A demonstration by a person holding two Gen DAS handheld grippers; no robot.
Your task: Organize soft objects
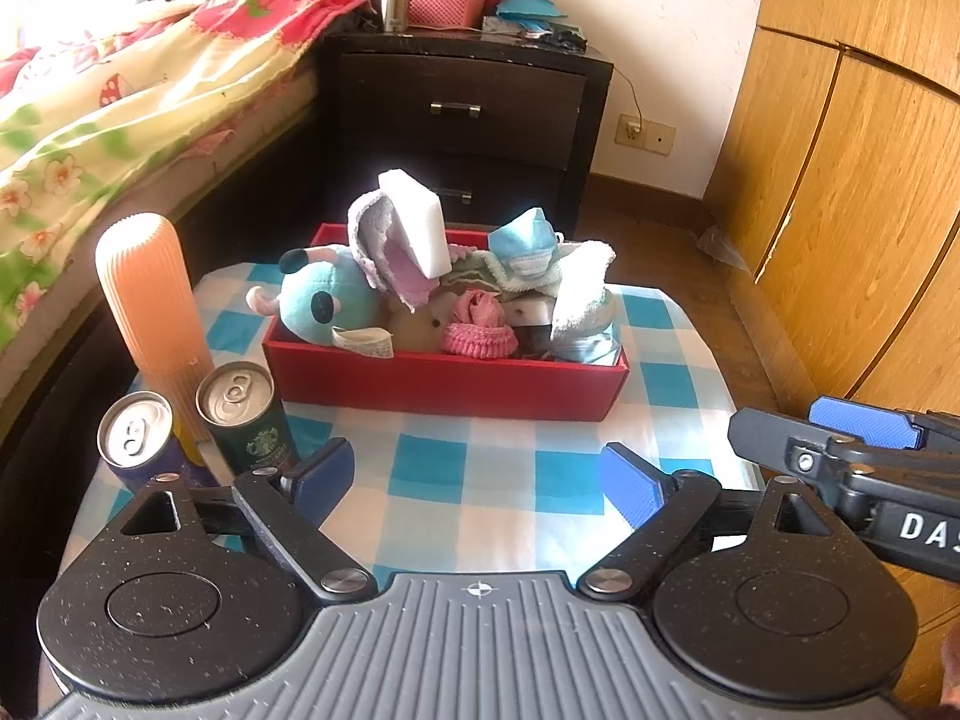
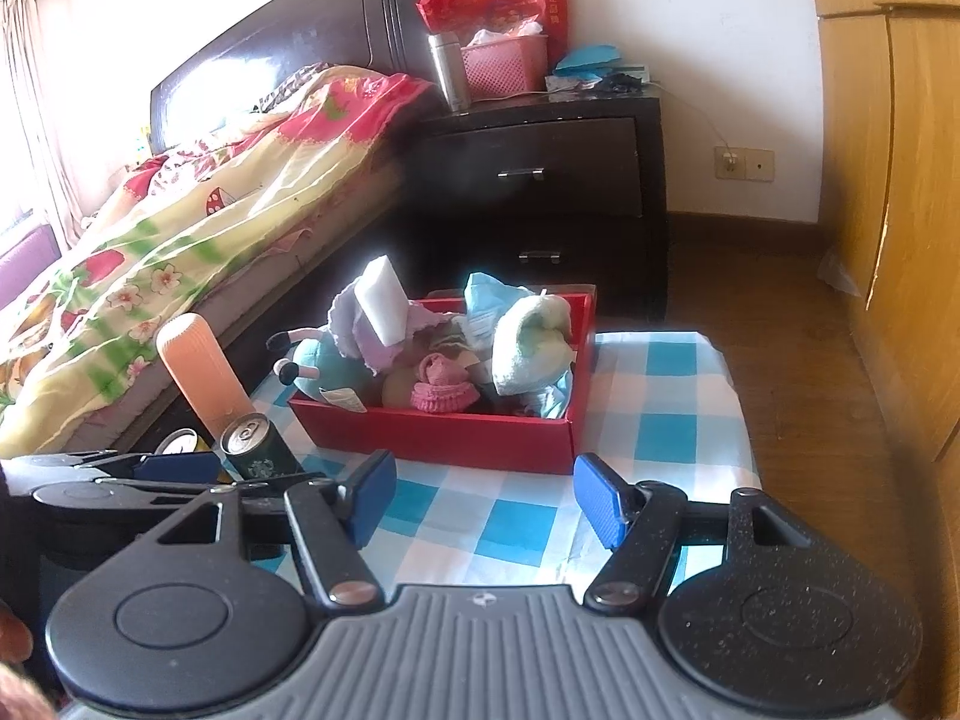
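Observation:
A red box [image 1: 444, 384] [image 2: 444, 441] sits on the blue-checked table [image 1: 498, 474] [image 2: 660, 396]. It holds a teal plush toy [image 1: 324, 306] [image 2: 327, 363], a white sponge [image 1: 417, 219] [image 2: 384, 303], a lilac cloth [image 1: 375, 243], a pink knitted piece [image 1: 477, 327] [image 2: 441, 387], a blue face mask [image 1: 522, 243] and a white towel [image 1: 579, 288] [image 2: 531, 348]. My left gripper [image 1: 480, 480] is open and empty, short of the box. My right gripper [image 2: 483, 498] is open and empty, also short of the box; it shows at the right in the left wrist view [image 1: 840, 444].
A tall orange bottle [image 1: 150, 294] [image 2: 201, 369] and two drink cans [image 1: 240, 420] [image 1: 135, 438] stand at the table's left. A bed [image 1: 120, 96] lies to the left, a dark nightstand [image 1: 468, 108] behind, a wooden wardrobe [image 1: 840, 180] to the right.

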